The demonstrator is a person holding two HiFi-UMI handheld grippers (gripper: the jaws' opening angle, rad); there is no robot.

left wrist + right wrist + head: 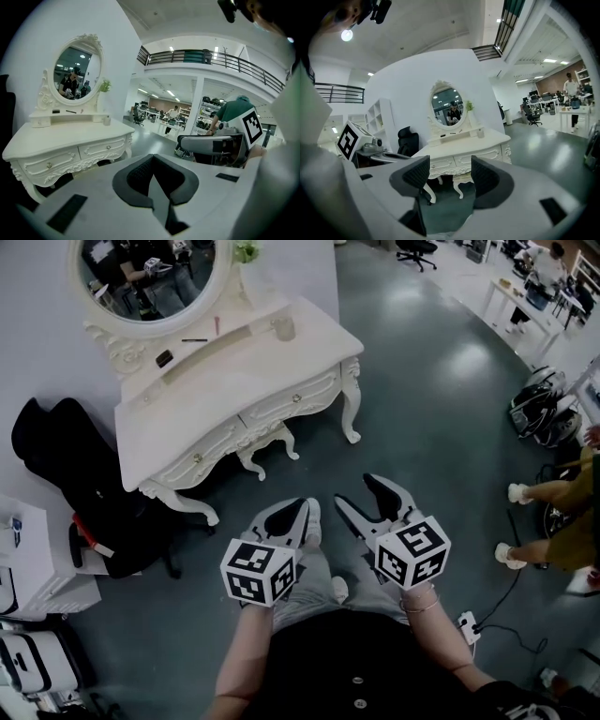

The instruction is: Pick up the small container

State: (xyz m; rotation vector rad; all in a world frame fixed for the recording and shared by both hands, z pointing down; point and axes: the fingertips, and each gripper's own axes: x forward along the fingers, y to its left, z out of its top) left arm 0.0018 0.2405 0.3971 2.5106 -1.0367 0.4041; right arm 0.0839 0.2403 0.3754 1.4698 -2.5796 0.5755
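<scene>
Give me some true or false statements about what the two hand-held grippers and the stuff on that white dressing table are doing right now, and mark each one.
1. The left hand-held gripper has its jaws together with nothing between them. True.
2. The right hand-held gripper is shut on the small container. False: its jaws stand apart and empty, and the container is not held.
3. The small container stands on the dressing table, near the mirror. True.
4. In the head view, the black chair stands to the right of the dressing table. False: it stands at the table's left.
5. Both grippers are touching the dressing table. False: both are held over the floor, well apart from it.
</scene>
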